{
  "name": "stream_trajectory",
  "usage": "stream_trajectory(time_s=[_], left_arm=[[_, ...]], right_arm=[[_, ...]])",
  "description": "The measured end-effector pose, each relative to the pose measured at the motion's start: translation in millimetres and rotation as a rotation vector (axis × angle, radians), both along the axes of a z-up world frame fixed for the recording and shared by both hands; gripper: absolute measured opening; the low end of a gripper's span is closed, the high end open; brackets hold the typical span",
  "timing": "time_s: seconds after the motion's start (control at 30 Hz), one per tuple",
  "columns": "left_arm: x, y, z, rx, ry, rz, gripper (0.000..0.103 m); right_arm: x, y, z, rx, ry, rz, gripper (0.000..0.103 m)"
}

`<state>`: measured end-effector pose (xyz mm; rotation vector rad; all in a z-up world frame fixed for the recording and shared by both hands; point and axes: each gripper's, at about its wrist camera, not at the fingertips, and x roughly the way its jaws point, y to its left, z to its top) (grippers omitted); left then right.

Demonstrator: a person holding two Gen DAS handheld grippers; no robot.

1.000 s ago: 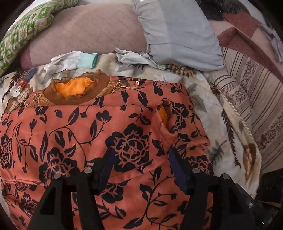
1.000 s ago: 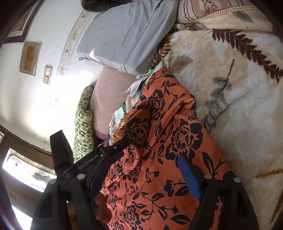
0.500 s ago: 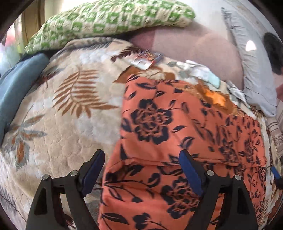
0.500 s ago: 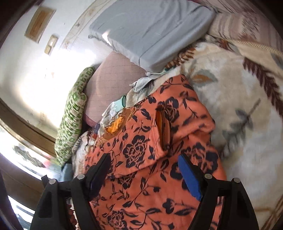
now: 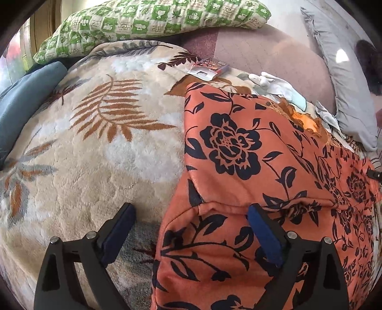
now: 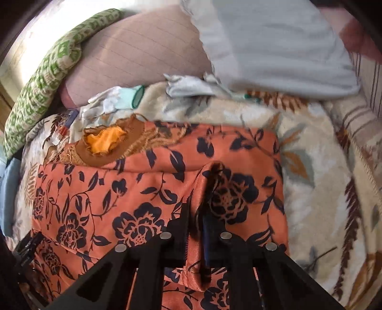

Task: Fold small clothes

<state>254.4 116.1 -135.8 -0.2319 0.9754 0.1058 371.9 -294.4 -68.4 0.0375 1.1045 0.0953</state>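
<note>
Since 1 second ago the left tool (image 5: pixel 191 223) has swung from the middle of the orange floral garment (image 5: pixel 250 167) to its left edge, and the right tool (image 6: pixel 197 224), which then stood wide over the cloth, has clamped down on it.

Now the left tool's jaws are opening wide and grip nothing: 1 blue pad hangs over the bare leaf-patterned blanket (image 5: pixel 95 147), the other over the garment near a folded seam, with the garment's edge lying between them but not pressed. The right tool is clenched on a raised ridge of the orange fabric, pinched between its 2 fingers in the right wrist view.

That garment, orange with dark flowers, lies spread on the blanket covering the bed, its brown lace collar (image 6: pixel 112 143) with a bright orange lining turned toward the pillows. Just beyond the collar lie white gloves (image 6: pixel 114 101), 1 with a pale green cuff, and a small printed packet (image 5: pixel 207 68) rests on the blanket near the garment's far left corner. Behind these are a mauve quilted pillow (image 6: pixel 138 47), a green-and-white patterned pillow (image 5: pixel 152 20) and a grey pillow (image 6: pixel 274 43). Some blue-grey fabric (image 5: pixel 21 100) sits at the blanket's left edge.
</note>
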Motion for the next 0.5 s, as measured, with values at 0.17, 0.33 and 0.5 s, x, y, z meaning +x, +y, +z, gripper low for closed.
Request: stream_trajectory(time_s=[0.17, 0.33, 0.5], left_arm=[[3.9, -0.8, -2.3, 0.01, 0.002, -0.014, 0.095], [-1.4, 6.3, 5.4, -0.048, -0.02, 0.01, 0.095], [-19.8, 14.7, 39.8, -0.086, -0.161, 0.068, 0.095]], right_arm=[[1.3, 17.1, 36.6, -0.154, -0.177, 0.04, 0.01], [13.5, -9.1, -59.6, -0.091, 0.088, -0.013, 0.024], [-9.1, -22.1, -20.1, -0.038, -0.075, -0.042, 0.07]])
